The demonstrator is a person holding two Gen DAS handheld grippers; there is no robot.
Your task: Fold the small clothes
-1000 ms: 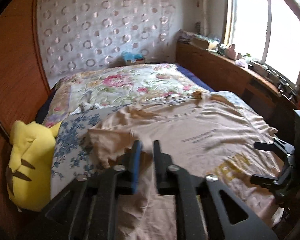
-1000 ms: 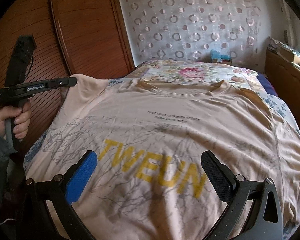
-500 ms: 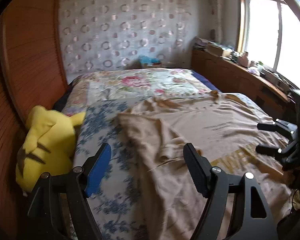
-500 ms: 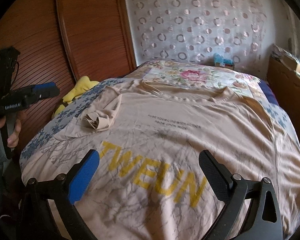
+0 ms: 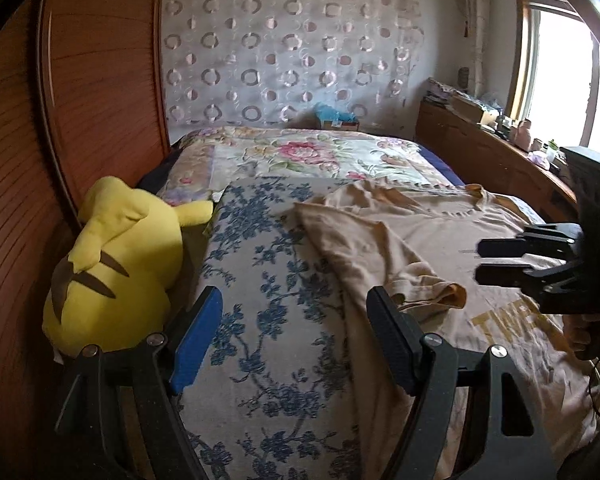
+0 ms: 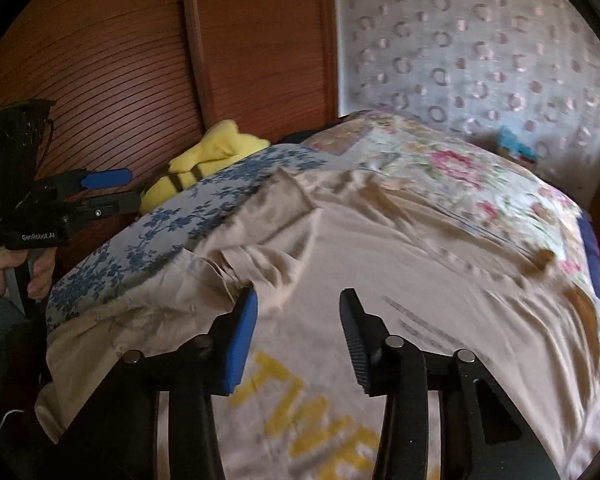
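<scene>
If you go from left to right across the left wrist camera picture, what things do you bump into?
Brown slatted wooden wardrobe → yellow plush toy → blue-flowered bedsheet → beige T-shirt with yellow letters → black right gripper.

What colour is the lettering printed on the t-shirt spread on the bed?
Yellow, on the beige t-shirt; the lettering shows best in the right wrist view.

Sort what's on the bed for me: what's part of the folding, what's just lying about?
Job: beige T-shirt with its folded-in sleeve; left tool, right tool, both open.
Lying about: yellow plush toy, blue-flowered sheet, floral quilt.
</scene>
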